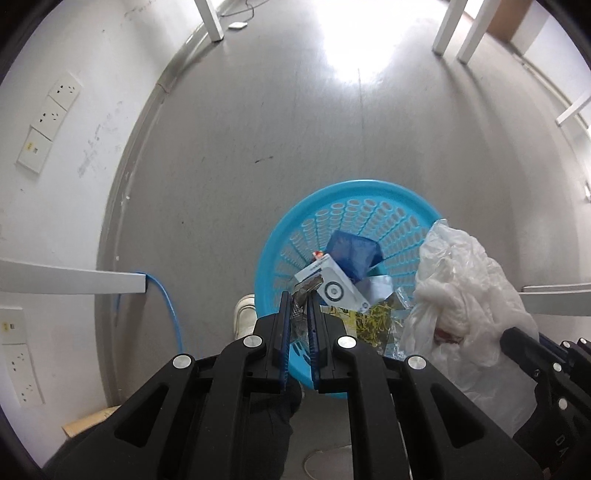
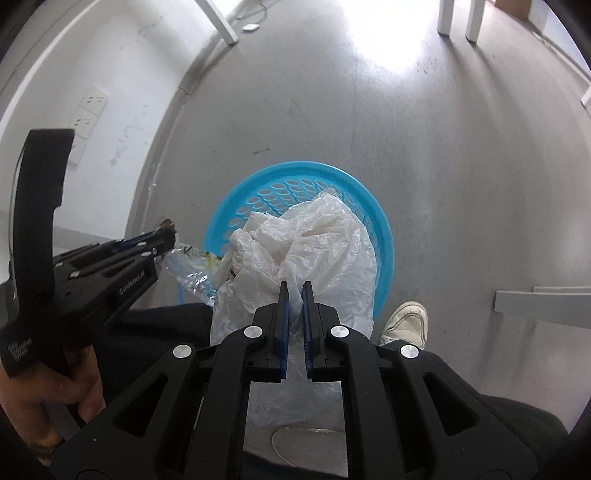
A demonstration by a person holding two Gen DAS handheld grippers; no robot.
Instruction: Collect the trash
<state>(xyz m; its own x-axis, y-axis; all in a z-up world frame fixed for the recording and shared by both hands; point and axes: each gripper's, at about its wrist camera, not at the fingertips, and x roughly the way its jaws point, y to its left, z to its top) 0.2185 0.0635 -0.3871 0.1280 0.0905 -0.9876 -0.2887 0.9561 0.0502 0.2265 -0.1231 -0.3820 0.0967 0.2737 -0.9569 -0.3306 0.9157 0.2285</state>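
A blue plastic basket (image 1: 373,192) stands on the grey floor and holds a dark blue box (image 1: 351,254), a white carton (image 1: 332,284) and other scraps. My left gripper (image 1: 298,299) is shut on a crinkly foil snack wrapper (image 1: 373,321) and holds it over the basket's near rim. My right gripper (image 2: 295,291) is shut on a crumpled white plastic bag (image 2: 306,243) and holds it above the basket (image 2: 382,225). The left gripper (image 2: 162,236) also shows in the right wrist view with the wrapper (image 2: 192,269) hanging from it.
A white wall with power sockets (image 1: 55,107) runs along the left, with a blue cable (image 1: 170,306) at its foot. White table legs (image 1: 212,22) stand at the far end. The person's white shoe (image 2: 406,321) is beside the basket. A white bar (image 2: 543,306) juts in at right.
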